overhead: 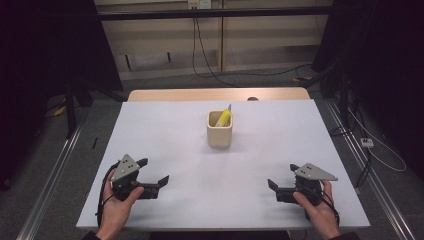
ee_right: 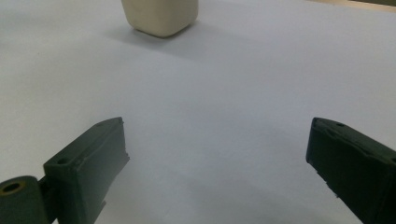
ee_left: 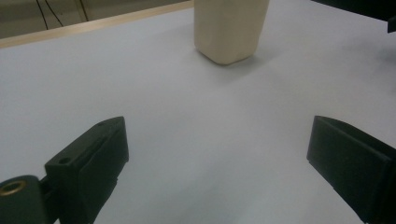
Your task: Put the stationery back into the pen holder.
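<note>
A cream square cup (overhead: 219,130) stands upright in the middle of the white table (overhead: 175,150), with a yellow pen-like item (overhead: 223,118) leaning inside it. My left gripper (overhead: 153,171) rests near the front left, held by a hand, open with nothing between its jaws. My right gripper (overhead: 282,178) rests near the front right, also held and open. In the left gripper view the cup (ee_left: 230,29) sits ahead beyond the wide-apart jaws of my left gripper (ee_left: 217,154). The right gripper view has the cup (ee_right: 160,15) at the upper left, well ahead of my right gripper (ee_right: 217,154).
The table's wooden far edge (overhead: 215,94) shows behind the white surface. Cables (overhead: 235,75) trail over the floor beyond, and a metal rail (overhead: 55,165) runs along the left side. Bare white surface lies between the two grippers and in front of the cup.
</note>
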`<state>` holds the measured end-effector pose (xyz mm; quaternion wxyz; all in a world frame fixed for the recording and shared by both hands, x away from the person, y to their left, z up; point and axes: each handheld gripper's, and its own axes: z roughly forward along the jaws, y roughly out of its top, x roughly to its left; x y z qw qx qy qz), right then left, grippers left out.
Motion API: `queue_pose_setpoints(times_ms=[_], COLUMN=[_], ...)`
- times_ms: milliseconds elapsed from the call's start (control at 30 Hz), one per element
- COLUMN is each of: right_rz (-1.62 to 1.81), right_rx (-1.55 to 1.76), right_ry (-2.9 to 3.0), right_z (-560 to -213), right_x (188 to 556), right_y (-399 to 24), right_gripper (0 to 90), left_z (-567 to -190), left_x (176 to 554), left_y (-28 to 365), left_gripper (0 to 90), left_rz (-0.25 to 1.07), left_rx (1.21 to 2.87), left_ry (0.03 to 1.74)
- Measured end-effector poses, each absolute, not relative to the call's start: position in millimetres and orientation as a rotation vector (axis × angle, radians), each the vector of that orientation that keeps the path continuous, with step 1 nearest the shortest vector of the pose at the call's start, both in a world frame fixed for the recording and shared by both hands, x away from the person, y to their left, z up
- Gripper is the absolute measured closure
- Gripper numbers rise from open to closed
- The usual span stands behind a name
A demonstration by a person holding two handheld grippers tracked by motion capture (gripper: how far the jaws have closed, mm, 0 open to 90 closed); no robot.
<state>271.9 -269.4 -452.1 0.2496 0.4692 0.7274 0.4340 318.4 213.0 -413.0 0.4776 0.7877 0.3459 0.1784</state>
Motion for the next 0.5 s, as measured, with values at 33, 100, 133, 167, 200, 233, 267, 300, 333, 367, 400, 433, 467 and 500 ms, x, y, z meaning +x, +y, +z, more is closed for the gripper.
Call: queue_pose_setpoints(times_ms=[33, 100, 133, 167, 200, 233, 267, 300, 333, 367, 400, 433, 467, 500], right_rz=[1.181, 1.182, 1.181, 1.181, 1.181, 1.182, 1.181, 1.181, 1.181, 1.18, 1.183, 1.185, 1.186, 1.186], right_rx=[1.278, 1.278, 1.278, 1.278, 1.277, 1.275, 1.275, 1.274, 1.271, 1.266, 1.268, 1.269, 1.27, 1.269], right_ry=[1.981, 1.984, 1.984, 1.982, 1.982, 1.982, 1.982, 1.983, 1.983, 1.982, 1.981, 1.978, 1.976, 1.977], right_z=[-452, -452, -452, -452, -452, -452, -452, -452, -452, -452, -451, -451, -451, -451], right_x=[272, 272, 272, 272, 272, 272, 272, 272, 271, 271, 271, 271, 270, 270], right_y=[-269, -269, -269, -269, -269, -269, -269, -269, -269, -269, -269, -270, -270, -270], right_gripper=[4.7, 4.7, 4.6, 4.7, 4.6, 4.6, 4.6, 4.6, 4.7, 4.6, 4.6, 4.6, 4.6, 4.6], left_z=[-414, -418, -419, -420, -421, -422, -422, -423, -424, -425, -426, -427, -428, -429], left_x=[317, 315, 315, 315, 315, 314, 314, 313, 312, 311, 311, 310, 310, 311], left_y=[214, 214, 215, 215, 215, 215, 216, 217, 217, 218, 219, 220, 220, 221], left_gripper=[5.5, 5.5, 5.5, 5.5, 5.5, 5.5, 5.5, 5.5, 5.5, 5.5, 5.5, 5.5, 5.5, 5.5], left_rz=[0.437, 0.437, 0.443, 0.448, 0.454, 0.454, 0.461, 0.468, 0.48, 0.499, 0.507, 0.503, 0.494, 0.491], left_rx=[1.926, 1.923, 1.921, 1.923, 1.922, 1.917, 1.919, 1.91, 1.903, 1.905, 1.901, 1.895, 1.885, 1.891], left_ry=[0.849, 0.863, 0.859, 0.857, 0.861, 0.863, 0.859, 0.857, 0.861, 0.855, 0.859, 0.864, 0.874, 0.879])
